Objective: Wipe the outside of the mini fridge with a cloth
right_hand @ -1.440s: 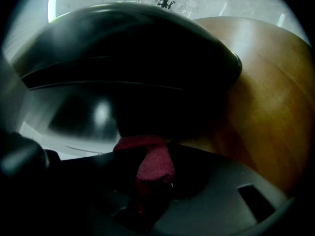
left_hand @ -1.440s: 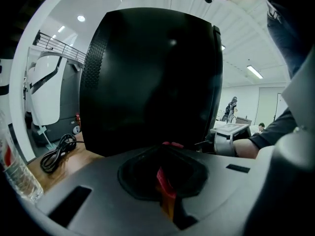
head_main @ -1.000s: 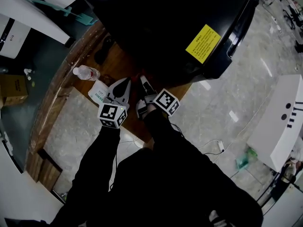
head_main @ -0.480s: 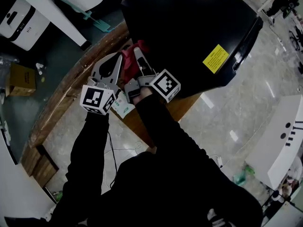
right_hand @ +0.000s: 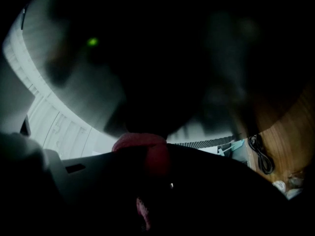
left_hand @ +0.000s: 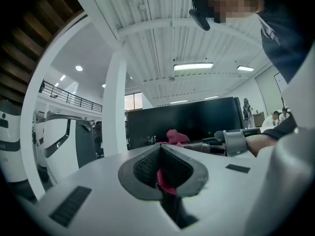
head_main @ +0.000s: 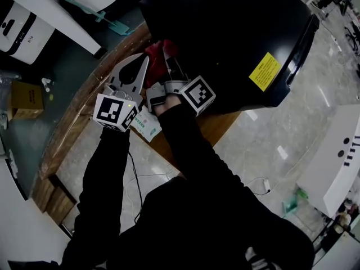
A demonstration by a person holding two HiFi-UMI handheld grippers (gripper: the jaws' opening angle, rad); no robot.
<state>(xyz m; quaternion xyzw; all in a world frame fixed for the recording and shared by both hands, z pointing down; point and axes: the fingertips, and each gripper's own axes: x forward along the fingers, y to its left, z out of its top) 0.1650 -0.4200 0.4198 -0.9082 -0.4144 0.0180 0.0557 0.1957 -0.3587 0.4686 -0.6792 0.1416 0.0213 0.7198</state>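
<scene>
Black boxy mini fridge [head_main: 225, 32] stood just beyond the crumpled red cloth [head_main: 154, 54], clamped by left gripper [head_main: 143, 63] and right gripper [head_main: 167, 55], the right nearer the fridge.

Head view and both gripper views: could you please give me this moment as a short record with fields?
Fridge: black mini fridge on wooden table
Cloth: red cloth, at the fridge's side wall
Right gripper: shut on the cloth
Left gripper: jaws together, beside the cloth; a pink bit shows in their hollow, unclear what
Cloth touching fridge: likely, not certain
</scene>
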